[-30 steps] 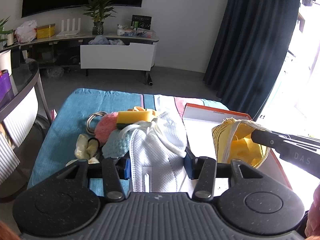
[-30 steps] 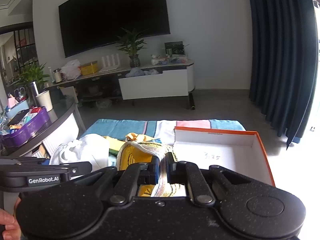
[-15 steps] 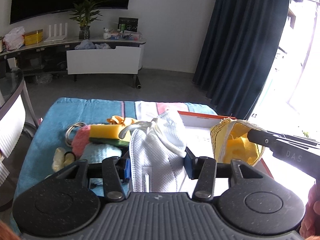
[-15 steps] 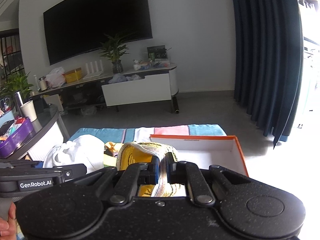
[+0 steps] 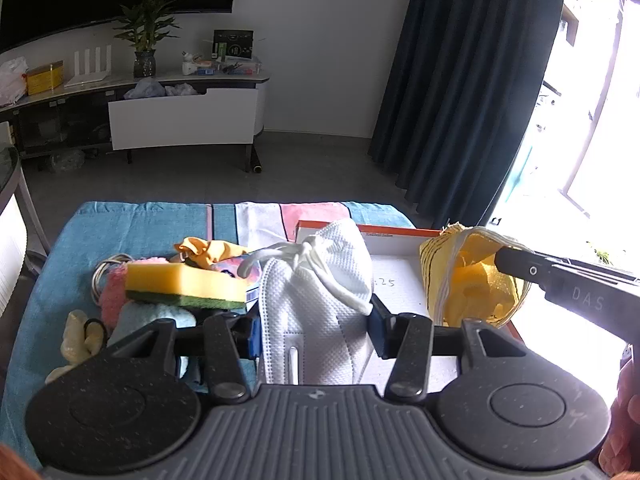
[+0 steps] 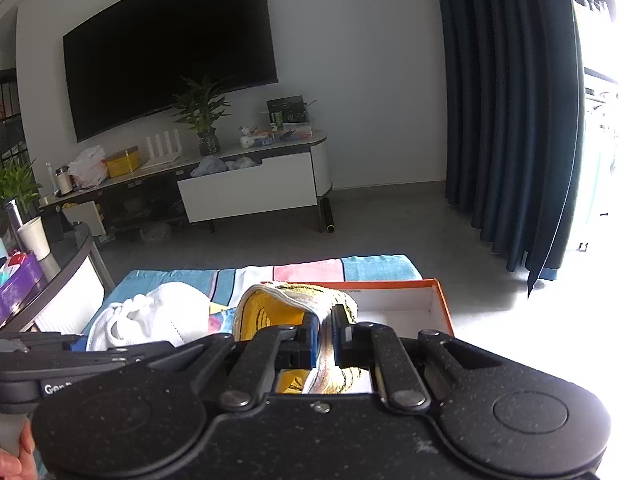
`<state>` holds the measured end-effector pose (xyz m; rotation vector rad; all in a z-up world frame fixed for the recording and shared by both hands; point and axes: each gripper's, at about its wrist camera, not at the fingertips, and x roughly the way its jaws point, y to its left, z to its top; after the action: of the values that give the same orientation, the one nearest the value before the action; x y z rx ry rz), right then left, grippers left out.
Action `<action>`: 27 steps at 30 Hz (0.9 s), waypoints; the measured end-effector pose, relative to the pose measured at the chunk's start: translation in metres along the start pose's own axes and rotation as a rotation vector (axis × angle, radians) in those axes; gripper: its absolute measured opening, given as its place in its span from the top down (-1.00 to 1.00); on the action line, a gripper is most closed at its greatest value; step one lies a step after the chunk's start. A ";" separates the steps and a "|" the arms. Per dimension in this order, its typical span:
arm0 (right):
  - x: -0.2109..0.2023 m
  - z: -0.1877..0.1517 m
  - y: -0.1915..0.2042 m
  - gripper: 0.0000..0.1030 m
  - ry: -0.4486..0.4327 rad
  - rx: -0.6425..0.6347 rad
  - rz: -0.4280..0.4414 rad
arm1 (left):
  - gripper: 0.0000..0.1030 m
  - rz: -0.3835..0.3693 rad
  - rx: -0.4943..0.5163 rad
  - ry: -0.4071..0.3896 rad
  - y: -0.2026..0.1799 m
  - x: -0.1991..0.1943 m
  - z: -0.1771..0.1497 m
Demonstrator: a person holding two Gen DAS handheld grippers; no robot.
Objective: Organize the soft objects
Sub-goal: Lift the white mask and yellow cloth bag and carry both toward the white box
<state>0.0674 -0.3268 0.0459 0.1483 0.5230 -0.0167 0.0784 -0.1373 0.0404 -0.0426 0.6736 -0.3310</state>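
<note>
While left gripper point(image 5: 316, 330) pinches white mask point(image 5: 320, 300), right gripper point(image 6: 326, 334) clamps yellow mask point(image 6: 280, 312) over orange box point(image 6: 442, 300); sponge point(image 5: 184, 286) at 9 o'clock

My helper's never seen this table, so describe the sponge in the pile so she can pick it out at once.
Find the blue striped cloth on the table; left of the orange-rimmed box is a heap of soft things. The sponge lies on top of it, beside the white mask held in the left gripper. It is the only flat block: yellow on top, dark green layer below.
</note>
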 end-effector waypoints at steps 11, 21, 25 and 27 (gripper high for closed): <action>0.010 0.009 -0.016 0.82 -0.008 0.017 -0.027 | 0.04 -0.019 0.015 0.005 -0.012 0.015 0.009; 0.018 0.013 -0.027 0.82 -0.006 0.025 -0.051 | 0.04 -0.030 0.019 0.015 -0.019 0.028 0.015; 0.023 0.014 -0.030 0.82 -0.002 0.026 -0.058 | 0.04 -0.031 0.018 0.021 -0.022 0.034 0.016; 0.026 0.014 -0.030 0.82 -0.001 0.028 -0.061 | 0.04 -0.032 0.018 0.023 -0.022 0.036 0.017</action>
<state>0.0951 -0.3583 0.0410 0.1598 0.5263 -0.0832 0.1085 -0.1710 0.0348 -0.0325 0.6934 -0.3689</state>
